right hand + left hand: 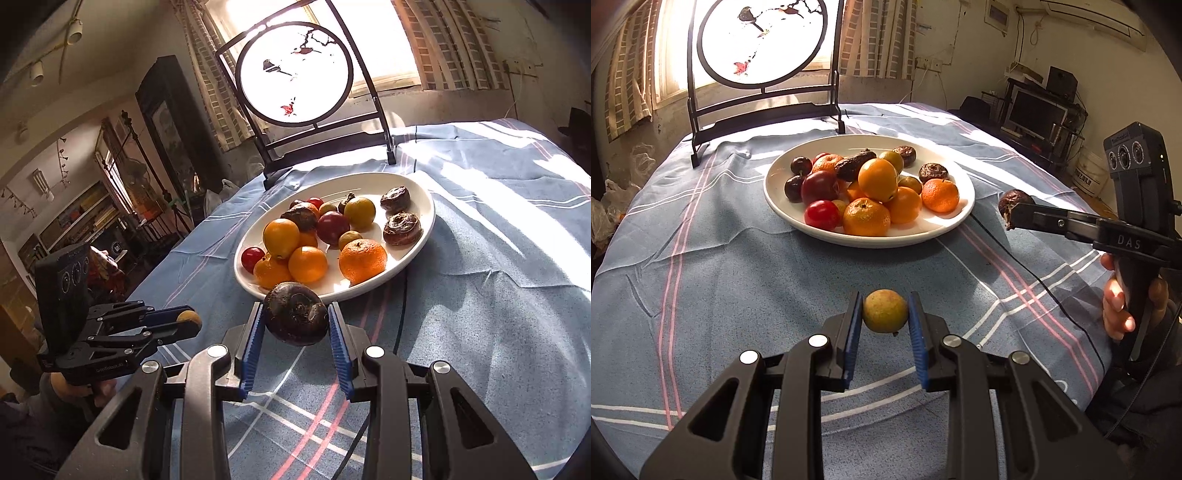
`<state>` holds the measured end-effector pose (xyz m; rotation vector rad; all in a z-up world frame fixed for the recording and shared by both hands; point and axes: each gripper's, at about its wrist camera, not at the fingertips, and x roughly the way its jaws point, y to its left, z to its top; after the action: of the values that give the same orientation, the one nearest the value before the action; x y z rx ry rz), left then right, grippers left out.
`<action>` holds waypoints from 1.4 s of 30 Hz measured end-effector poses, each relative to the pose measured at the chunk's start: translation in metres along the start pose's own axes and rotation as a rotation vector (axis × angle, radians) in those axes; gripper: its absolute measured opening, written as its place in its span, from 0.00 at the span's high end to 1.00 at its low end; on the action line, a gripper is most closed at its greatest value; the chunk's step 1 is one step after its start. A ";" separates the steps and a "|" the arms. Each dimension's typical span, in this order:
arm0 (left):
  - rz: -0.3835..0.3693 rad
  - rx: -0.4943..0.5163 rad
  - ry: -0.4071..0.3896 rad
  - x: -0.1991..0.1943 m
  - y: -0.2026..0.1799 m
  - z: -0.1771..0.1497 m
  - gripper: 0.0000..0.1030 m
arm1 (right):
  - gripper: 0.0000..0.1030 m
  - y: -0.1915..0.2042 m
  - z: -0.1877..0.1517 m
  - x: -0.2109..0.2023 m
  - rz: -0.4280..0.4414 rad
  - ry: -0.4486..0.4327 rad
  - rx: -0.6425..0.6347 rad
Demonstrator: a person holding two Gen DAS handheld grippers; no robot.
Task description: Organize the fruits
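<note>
left tongs (885, 314) clamped shut, right tongs (295, 325) clamped shut, both tilted downward

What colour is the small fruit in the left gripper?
Yellow-green with a reddish blush; the small fruit shows best in the left wrist view.

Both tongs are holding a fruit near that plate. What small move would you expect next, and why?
Probably the left tongs carry their small yellow-green fruit forward over the plate. That is only a guess. Both tongs are full: the right tongs grip a dark bulb. The plate already holds the other fruit, and the cloth around it lies bare.
</note>
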<state>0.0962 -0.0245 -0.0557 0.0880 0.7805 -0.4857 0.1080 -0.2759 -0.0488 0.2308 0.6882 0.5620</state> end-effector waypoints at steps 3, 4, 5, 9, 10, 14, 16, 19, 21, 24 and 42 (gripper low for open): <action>-0.004 -0.003 0.001 0.001 0.000 0.000 0.77 | 0.66 0.000 0.000 0.000 0.000 0.001 0.000; -0.007 -0.006 -0.001 0.001 0.000 0.000 0.77 | 0.66 0.000 0.000 0.000 0.000 0.001 0.000; -0.009 -0.008 -0.003 0.001 0.000 0.000 0.77 | 0.66 0.000 0.000 0.000 -0.001 0.000 0.000; -0.015 -0.013 -0.009 -0.001 -0.001 -0.001 0.77 | 0.66 0.000 0.000 0.000 0.000 0.000 0.000; -0.020 -0.015 -0.008 -0.002 0.000 -0.001 0.77 | 0.66 0.000 0.000 0.000 0.000 -0.001 0.000; -0.031 -0.029 -0.014 -0.004 0.001 0.000 0.77 | 0.66 0.000 0.000 0.000 0.000 0.001 -0.001; -0.030 -0.031 -0.019 -0.006 0.001 0.000 0.77 | 0.66 0.000 0.000 0.000 0.000 0.000 -0.001; -0.032 -0.031 -0.024 -0.009 0.000 0.000 0.77 | 0.66 0.000 0.000 0.000 0.000 0.001 -0.001; -0.032 -0.029 -0.026 -0.010 -0.001 0.000 0.77 | 0.66 0.000 0.000 0.000 0.001 0.000 -0.002; -0.035 -0.028 -0.027 -0.011 -0.001 -0.001 0.77 | 0.66 0.000 0.000 0.000 0.000 0.001 0.000; 0.038 0.059 0.171 0.036 -0.014 -0.007 0.70 | 0.66 -0.001 0.001 0.000 0.006 -0.005 0.001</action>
<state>0.1074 -0.0488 -0.0837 0.2002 0.9301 -0.4694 0.1087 -0.2768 -0.0482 0.2354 0.6831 0.5667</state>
